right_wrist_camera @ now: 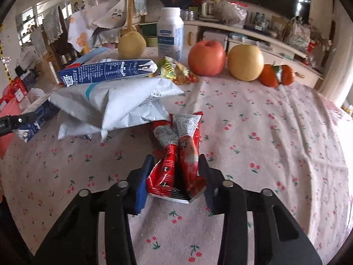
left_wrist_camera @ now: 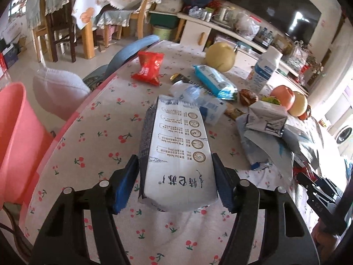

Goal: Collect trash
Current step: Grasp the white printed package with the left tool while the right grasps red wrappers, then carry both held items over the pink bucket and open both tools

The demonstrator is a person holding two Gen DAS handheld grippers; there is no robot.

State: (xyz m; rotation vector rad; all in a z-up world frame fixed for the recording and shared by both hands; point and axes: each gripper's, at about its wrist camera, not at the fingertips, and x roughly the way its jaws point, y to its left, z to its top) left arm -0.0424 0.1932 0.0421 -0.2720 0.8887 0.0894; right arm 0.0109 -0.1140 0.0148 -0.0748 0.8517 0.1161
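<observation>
My left gripper [left_wrist_camera: 175, 161] is shut on a white and dark blue milk carton [left_wrist_camera: 176, 145], lying lengthwise between the pads just above the cherry-print tablecloth [left_wrist_camera: 106, 132]. My right gripper [right_wrist_camera: 175, 161] is shut on a crumpled red snack wrapper [right_wrist_camera: 178, 154]. More trash lies on the table: a red snack bag [left_wrist_camera: 149, 66], a blue and white wrapper [left_wrist_camera: 214, 80], a crushed carton [left_wrist_camera: 267, 117], white plastic bags [right_wrist_camera: 114, 103], a flattened blue carton [right_wrist_camera: 106, 71] and a yellow-green wrapper [right_wrist_camera: 176, 70].
A pink bin [left_wrist_camera: 15, 139] stands left of the table beside a white cushioned seat [left_wrist_camera: 59, 88]. An apple [right_wrist_camera: 207, 57], pears [right_wrist_camera: 246, 63], tangerines [right_wrist_camera: 276, 76] and a white bottle [right_wrist_camera: 170, 33] stand at the back. Chairs and a TV cabinet lie beyond.
</observation>
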